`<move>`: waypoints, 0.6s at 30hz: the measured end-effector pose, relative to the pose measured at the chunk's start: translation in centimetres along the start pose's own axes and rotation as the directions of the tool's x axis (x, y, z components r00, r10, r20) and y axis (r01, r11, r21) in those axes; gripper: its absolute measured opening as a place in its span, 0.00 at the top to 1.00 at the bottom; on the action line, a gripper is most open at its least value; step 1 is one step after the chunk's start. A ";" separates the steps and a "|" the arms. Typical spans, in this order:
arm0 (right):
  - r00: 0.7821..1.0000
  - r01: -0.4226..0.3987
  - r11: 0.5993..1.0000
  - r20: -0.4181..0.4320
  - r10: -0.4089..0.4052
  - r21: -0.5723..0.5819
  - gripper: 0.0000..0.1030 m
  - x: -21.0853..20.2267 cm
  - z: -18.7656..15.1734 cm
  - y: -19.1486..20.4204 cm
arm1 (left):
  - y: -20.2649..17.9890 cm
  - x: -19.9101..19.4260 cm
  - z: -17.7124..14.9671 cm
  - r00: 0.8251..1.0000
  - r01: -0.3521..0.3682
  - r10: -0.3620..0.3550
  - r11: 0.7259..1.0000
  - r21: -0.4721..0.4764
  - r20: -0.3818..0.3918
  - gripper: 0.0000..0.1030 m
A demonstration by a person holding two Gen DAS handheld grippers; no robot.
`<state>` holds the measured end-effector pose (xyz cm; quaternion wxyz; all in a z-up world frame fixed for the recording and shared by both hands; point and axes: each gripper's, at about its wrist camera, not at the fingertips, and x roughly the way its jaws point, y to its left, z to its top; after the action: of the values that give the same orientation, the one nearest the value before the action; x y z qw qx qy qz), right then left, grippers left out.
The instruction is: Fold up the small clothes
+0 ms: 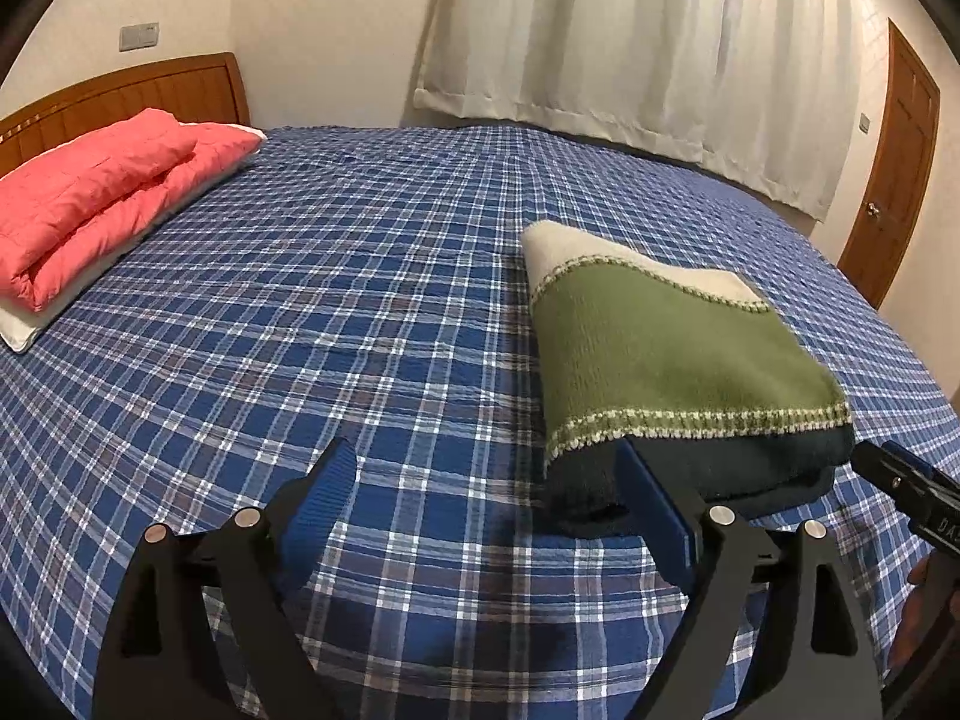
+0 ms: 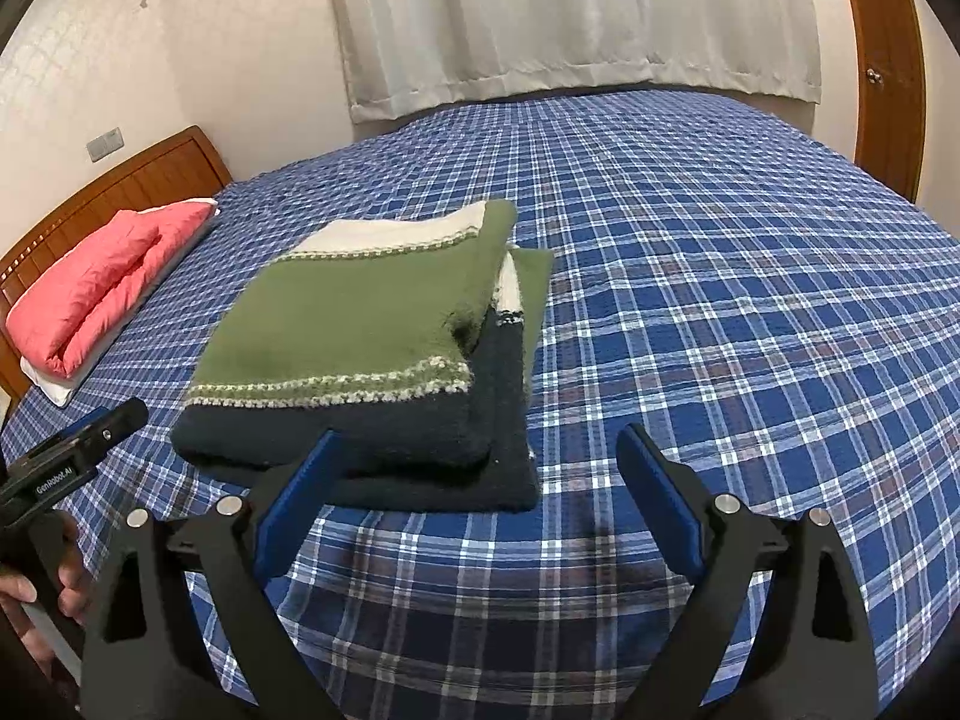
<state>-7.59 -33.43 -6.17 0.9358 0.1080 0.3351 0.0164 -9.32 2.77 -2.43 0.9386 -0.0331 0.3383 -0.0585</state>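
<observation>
A folded knit sweater (image 1: 678, 348) (image 2: 360, 324), green with a cream band and a dark navy hem, lies flat on the blue plaid bedspread (image 1: 360, 300) (image 2: 720, 300). My left gripper (image 1: 489, 480) is open just left of the sweater's near corner. Its right finger (image 1: 654, 504) stands in front of that corner, and only bedspread shows between the pads. My right gripper (image 2: 480, 438) is open wide at the sweater's near right corner, with its pads clear of the cloth. Each gripper shows at the edge of the other's view: the right gripper (image 1: 900, 480) and the left gripper (image 2: 78, 444).
A pink quilted cover (image 1: 102, 198) (image 2: 102, 288) lies folded on a white pillow by the wooden headboard (image 1: 120, 96). White curtains (image 1: 630, 30) hang behind the bed and a wooden door (image 1: 888, 168) stands at the right. A person's hand (image 2: 36, 600) holds the left gripper's handle.
</observation>
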 end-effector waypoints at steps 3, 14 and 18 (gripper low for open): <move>1.000 0.001 1.000 0.001 -0.001 -0.005 0.10 0.0 0.1 0.1 | -0.1 -0.2 0.1 1.000 -0.009 0.009 1.000 0.001 0.004 0.17; 1.000 -0.001 1.000 0.004 0.001 -0.015 0.10 0.0 0.0 0.8 | -0.1 0.0 0.1 0.999 -0.039 0.039 0.999 -0.002 -0.015 0.17; 1.000 -0.003 1.000 0.004 0.003 -0.015 0.10 0.0 -0.1 1.0 | -0.2 -0.1 0.1 0.999 -0.044 0.044 0.999 -0.001 -0.008 0.17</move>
<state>-7.58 -32.44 -6.05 0.9372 0.1016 0.3330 0.0201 -9.31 2.60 -2.30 0.9383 -0.0260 0.3428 -0.0379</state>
